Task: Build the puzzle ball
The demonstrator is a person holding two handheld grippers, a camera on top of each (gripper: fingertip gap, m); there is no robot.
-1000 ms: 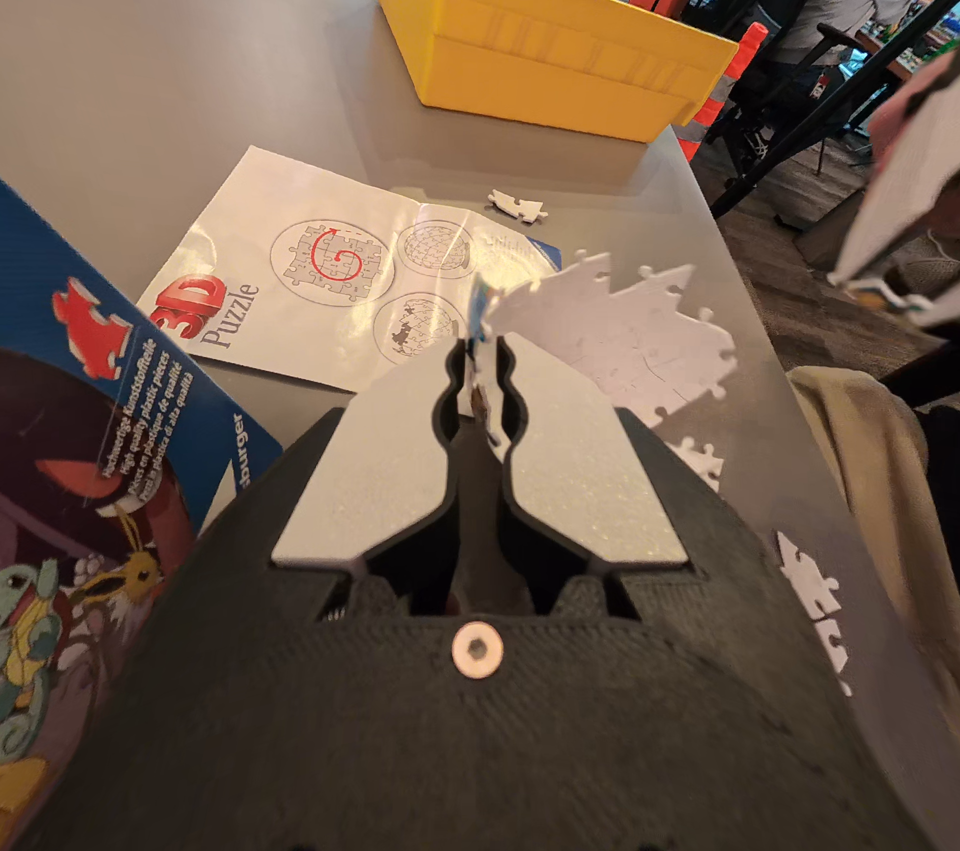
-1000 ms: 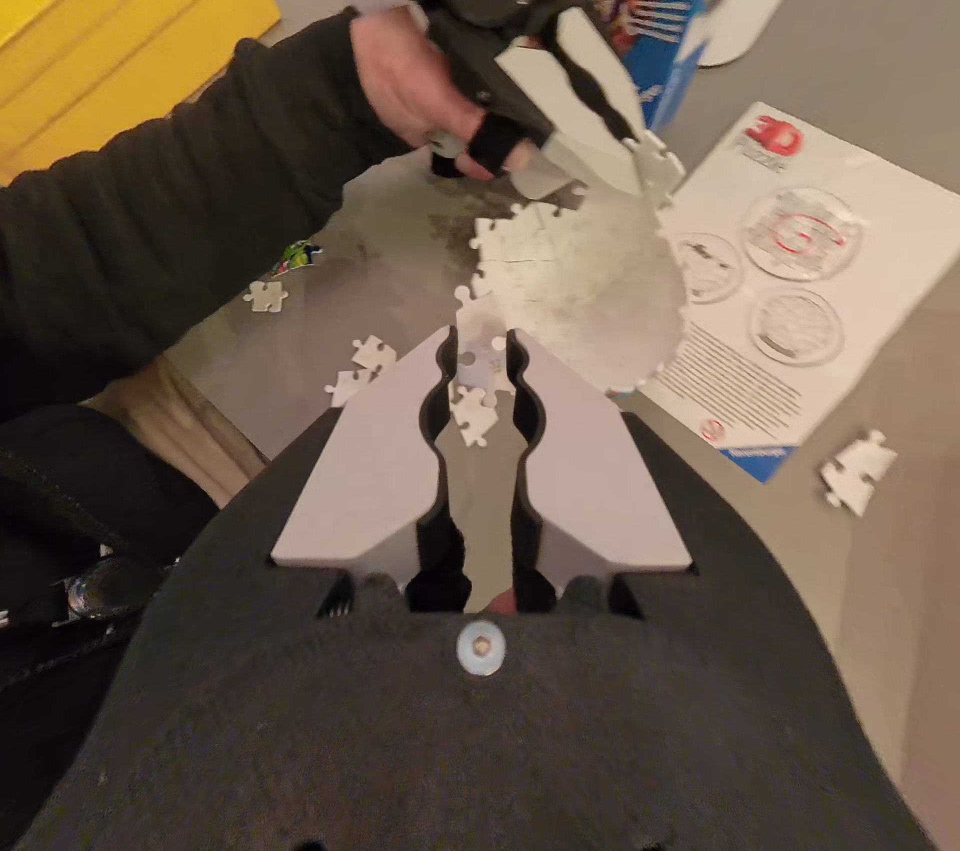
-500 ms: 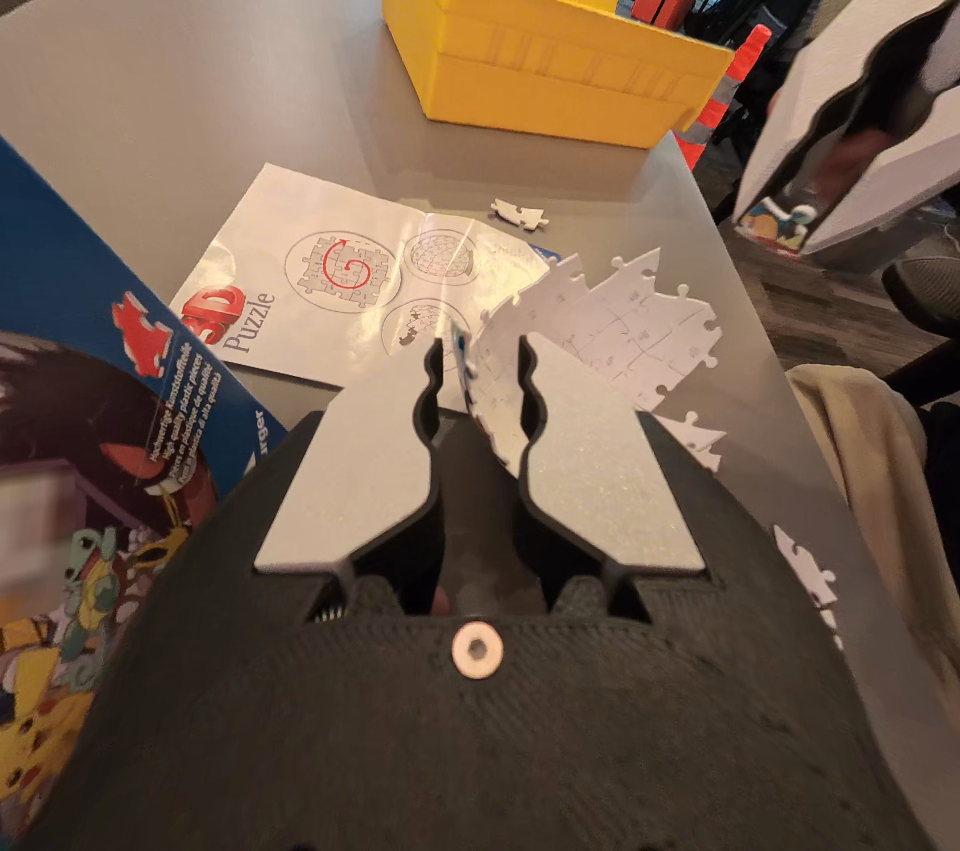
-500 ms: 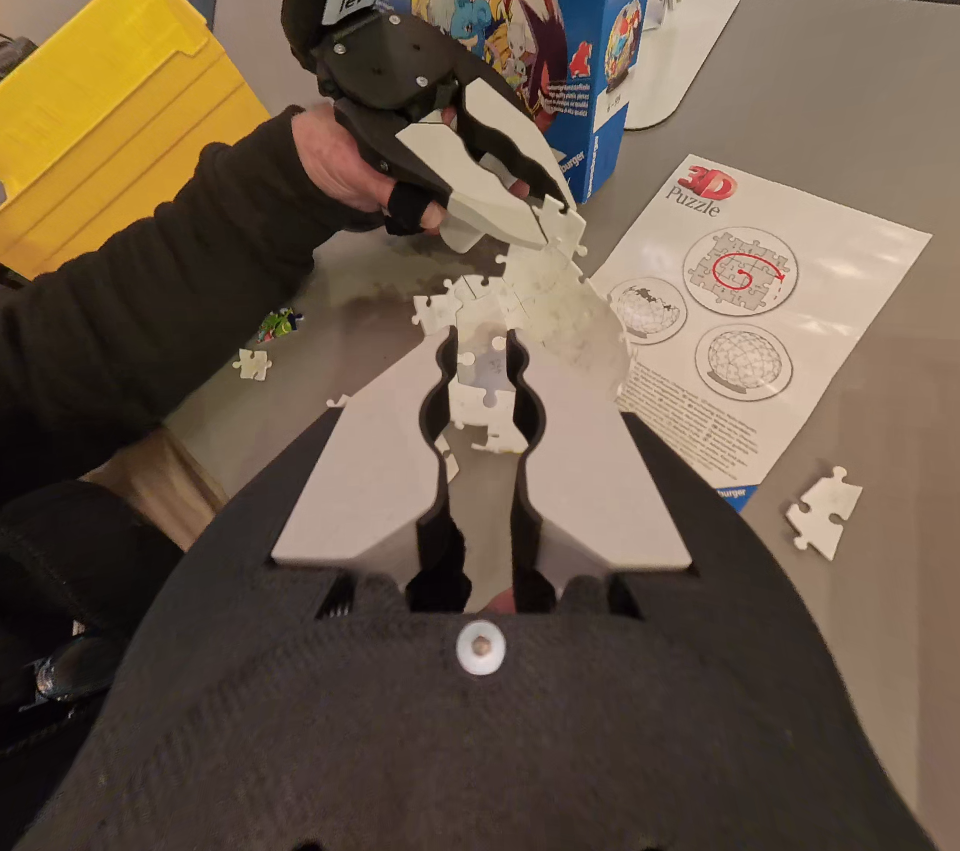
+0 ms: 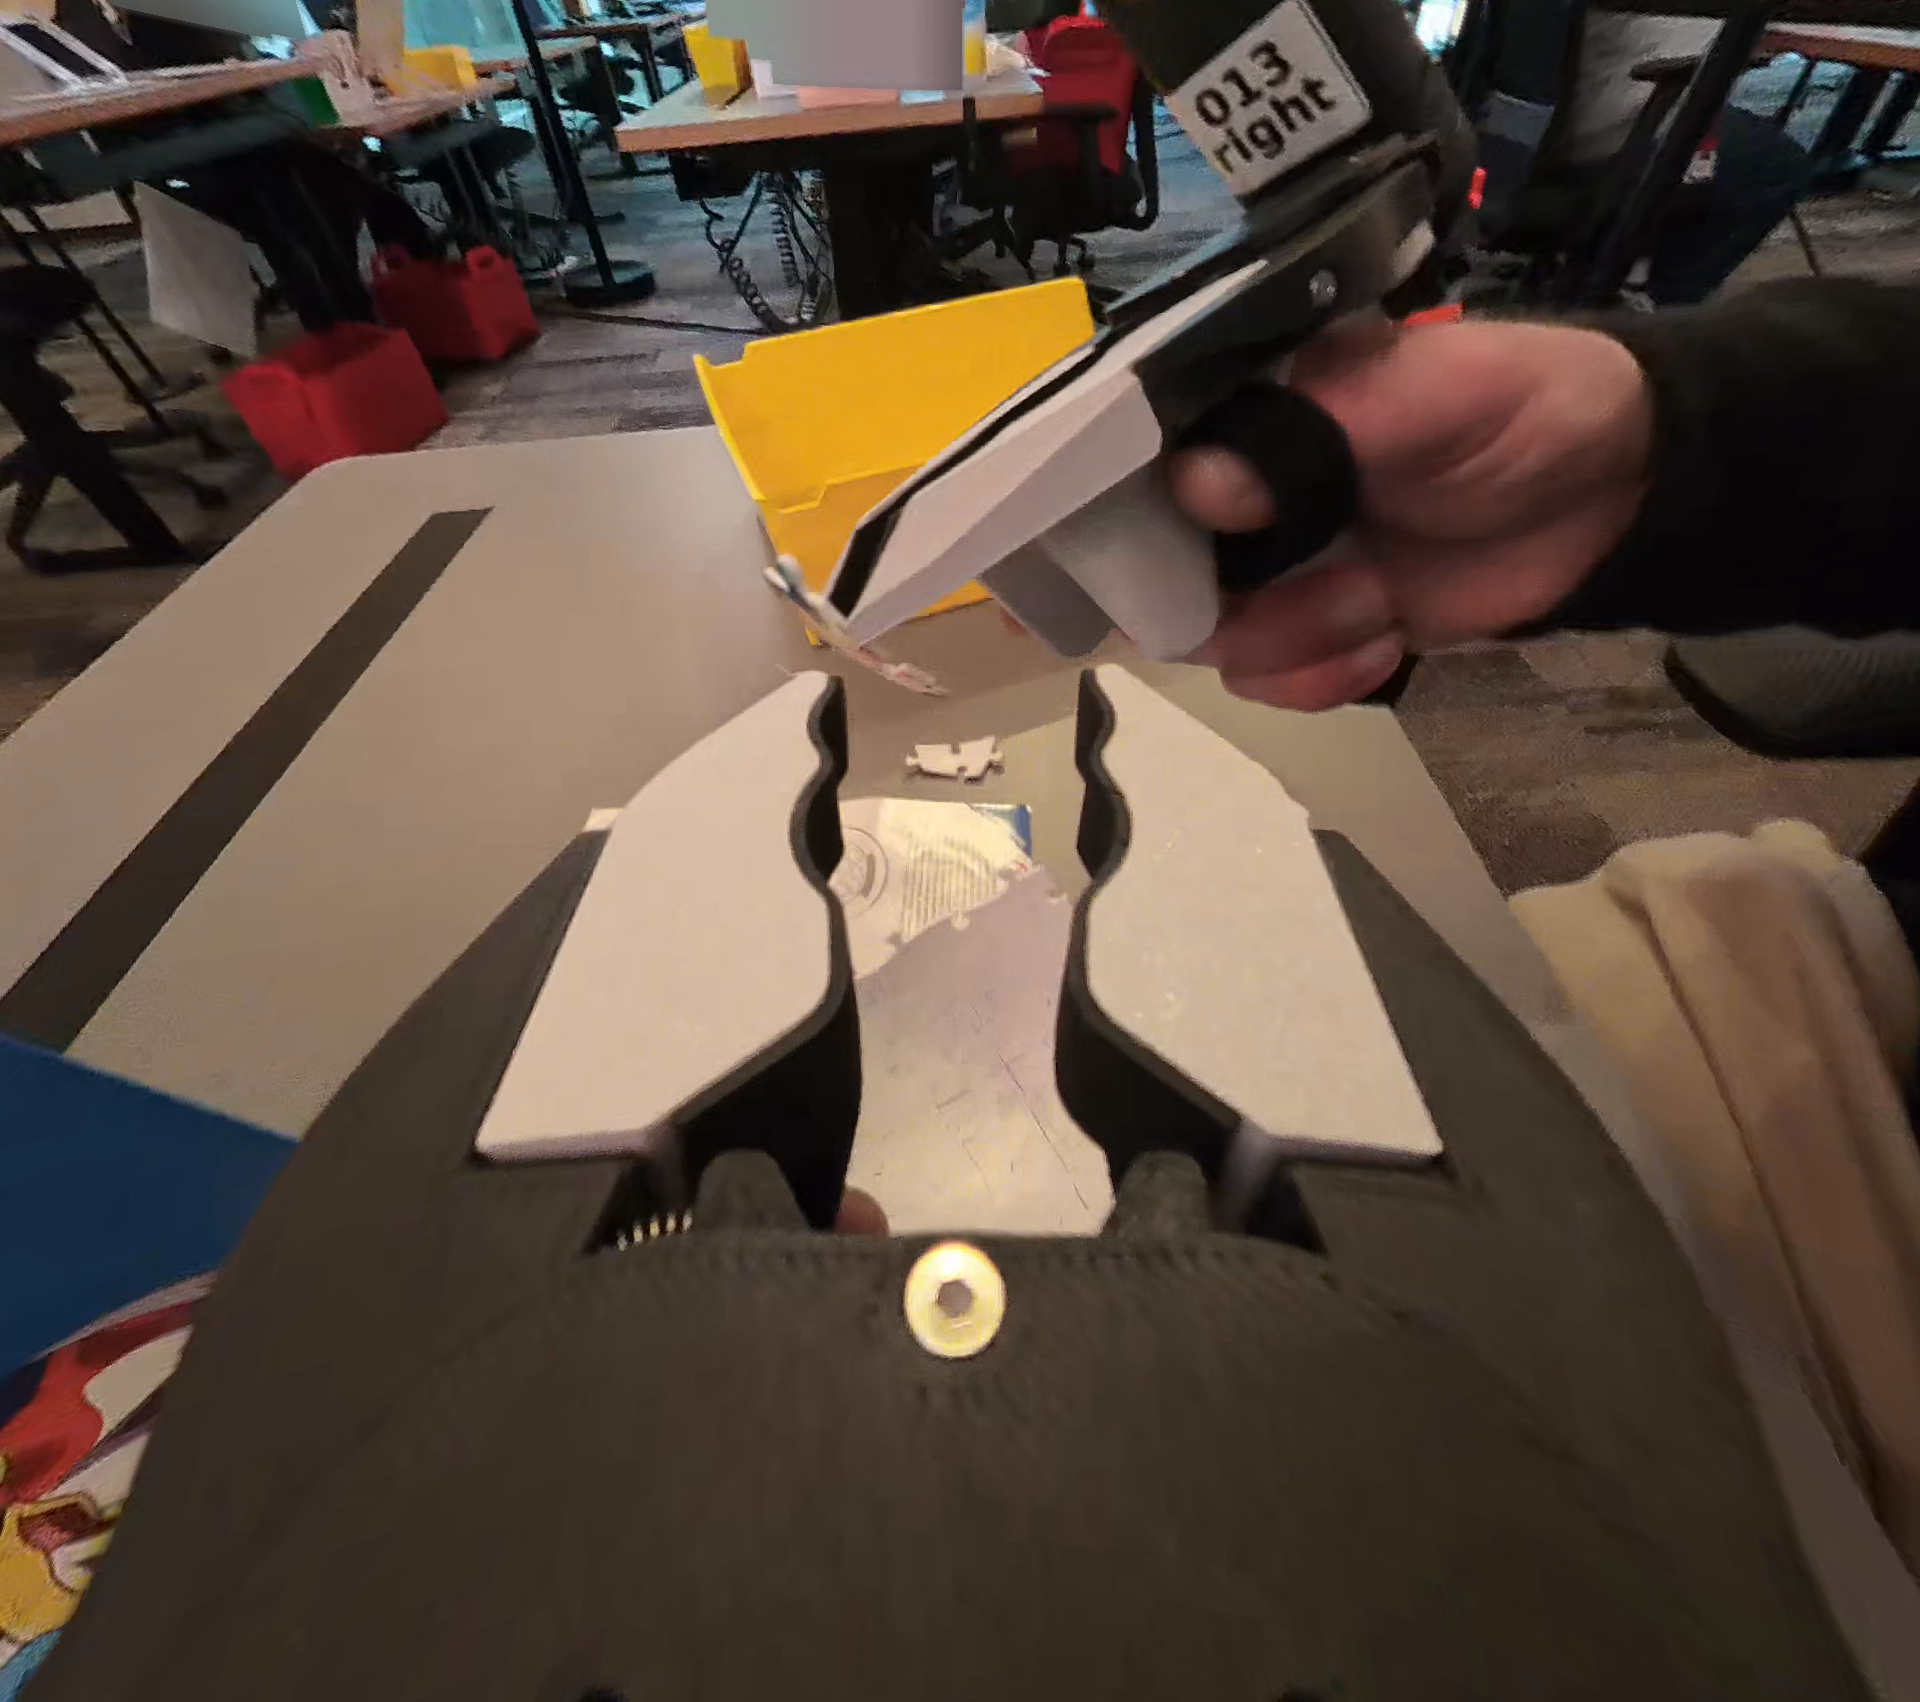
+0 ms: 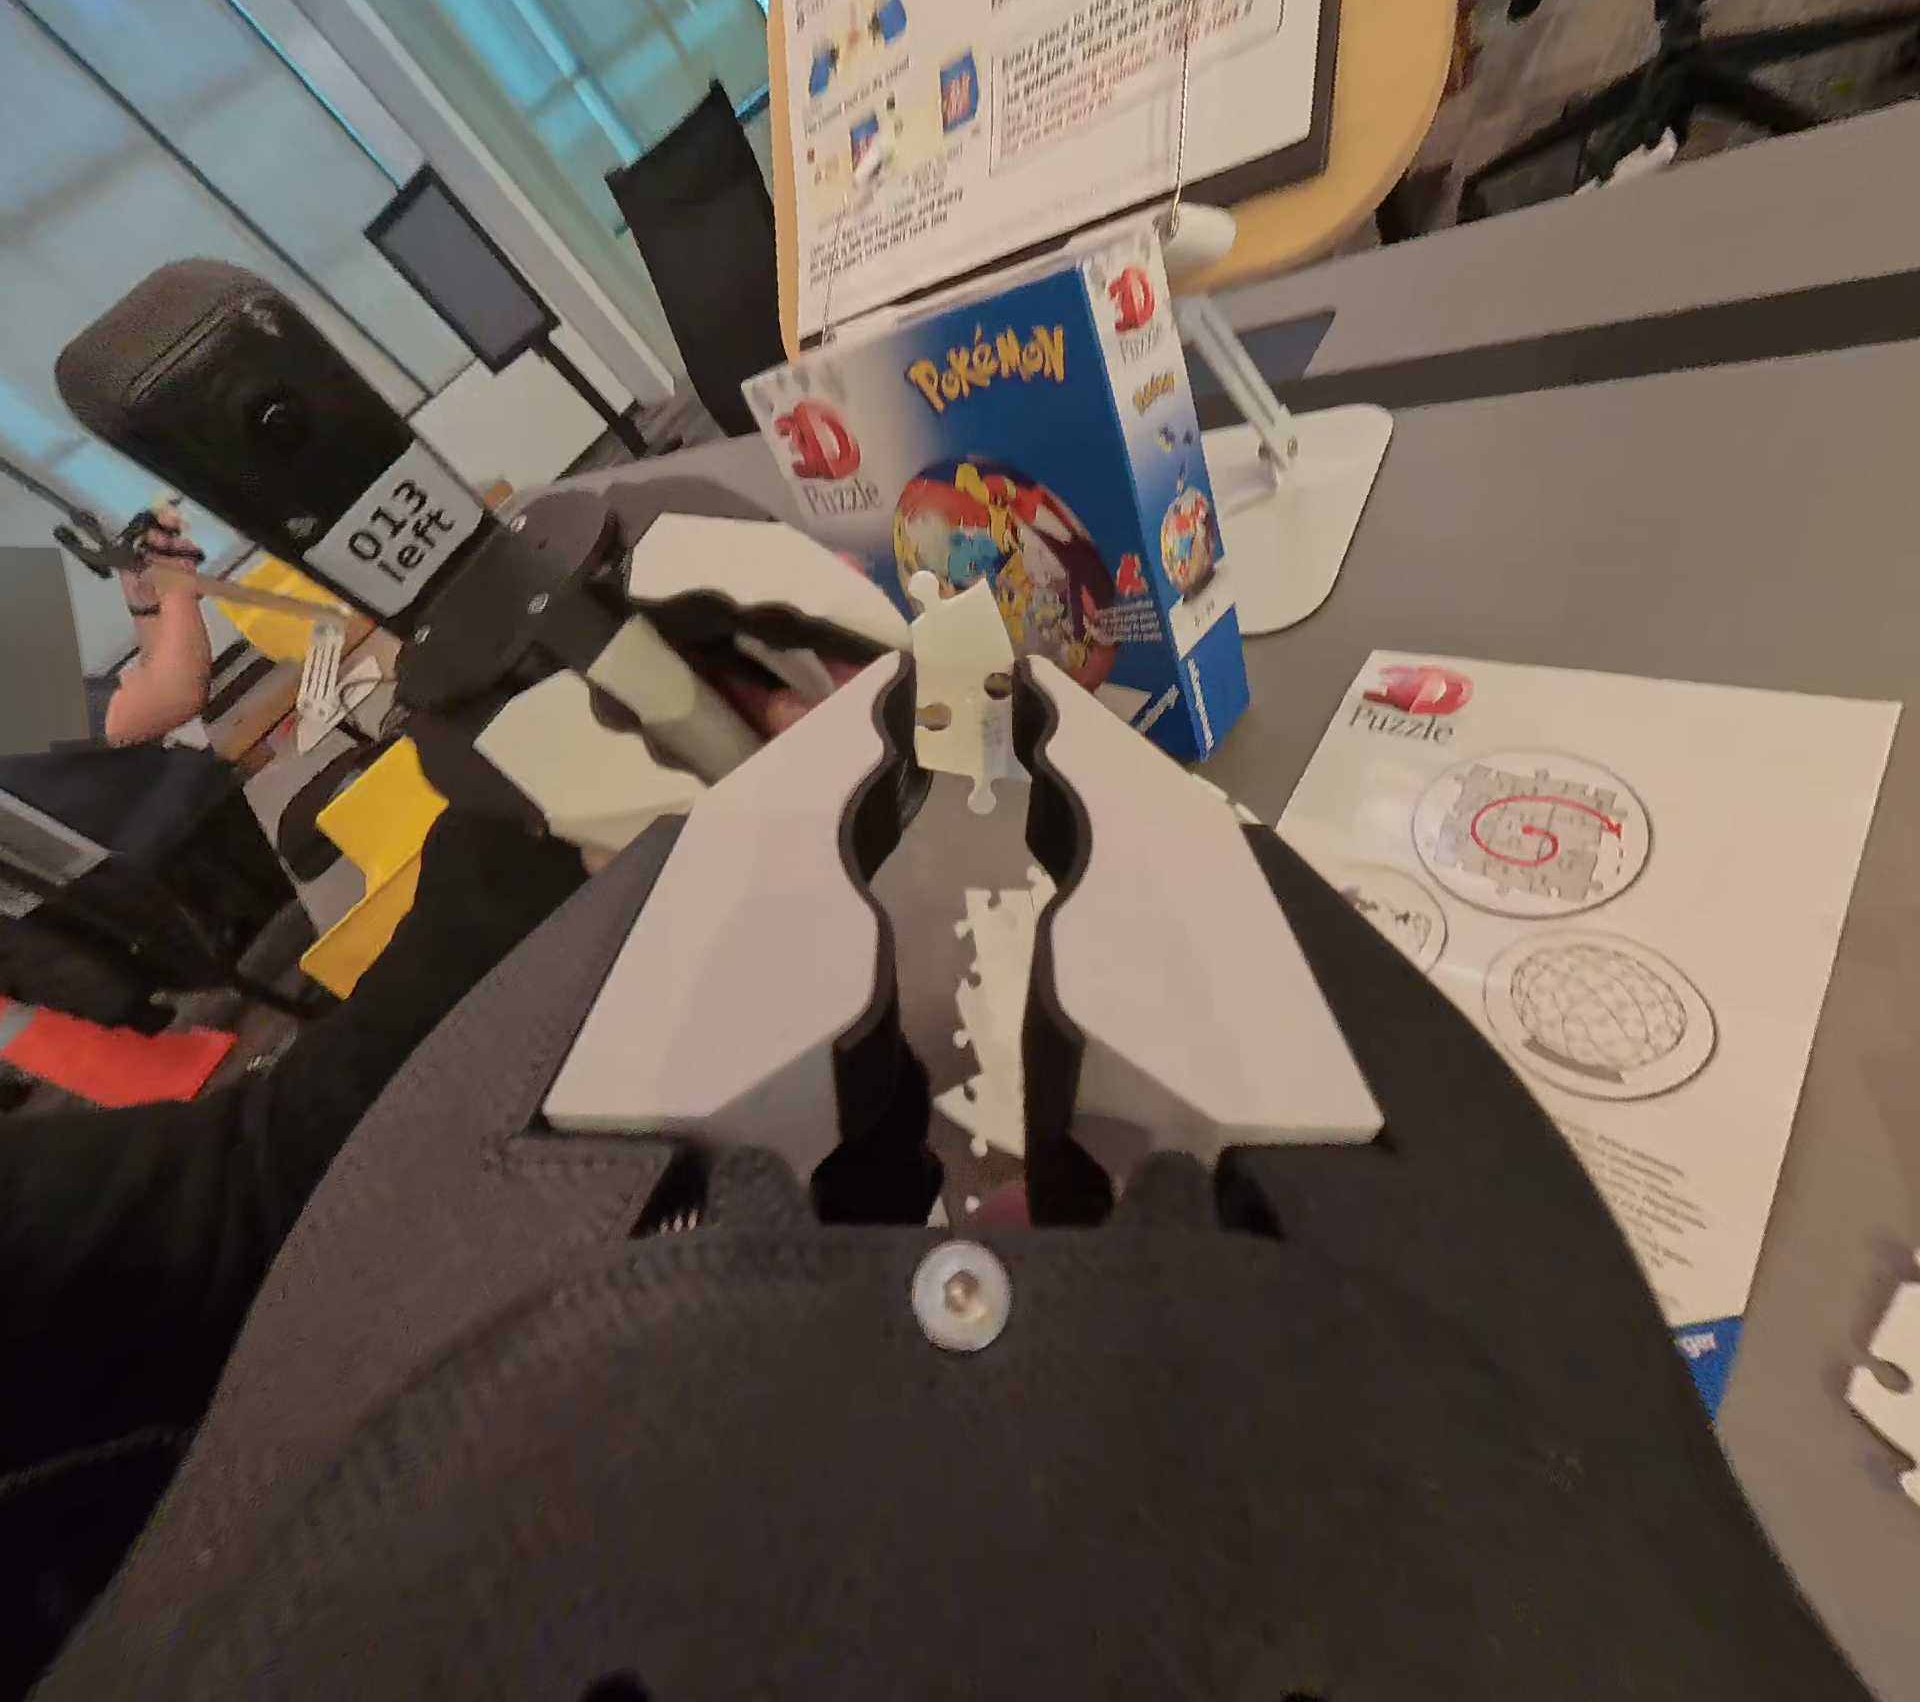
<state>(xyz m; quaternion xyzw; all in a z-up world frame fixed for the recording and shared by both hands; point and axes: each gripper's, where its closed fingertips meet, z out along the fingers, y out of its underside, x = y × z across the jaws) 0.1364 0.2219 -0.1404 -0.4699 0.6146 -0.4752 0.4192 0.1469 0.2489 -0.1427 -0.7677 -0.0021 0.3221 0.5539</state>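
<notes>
Puzzle-ball shell of joined white plastic pieces lies on the grey table, below the left gripper, whose jaws stand apart and empty. One white knobbed puzzle piece sits upright, clamped between the right gripper fingertips. One loose white piece lies flat beyond, near one yellow plastic bin, one printed paper sheet and one blue cardboard box.
</notes>
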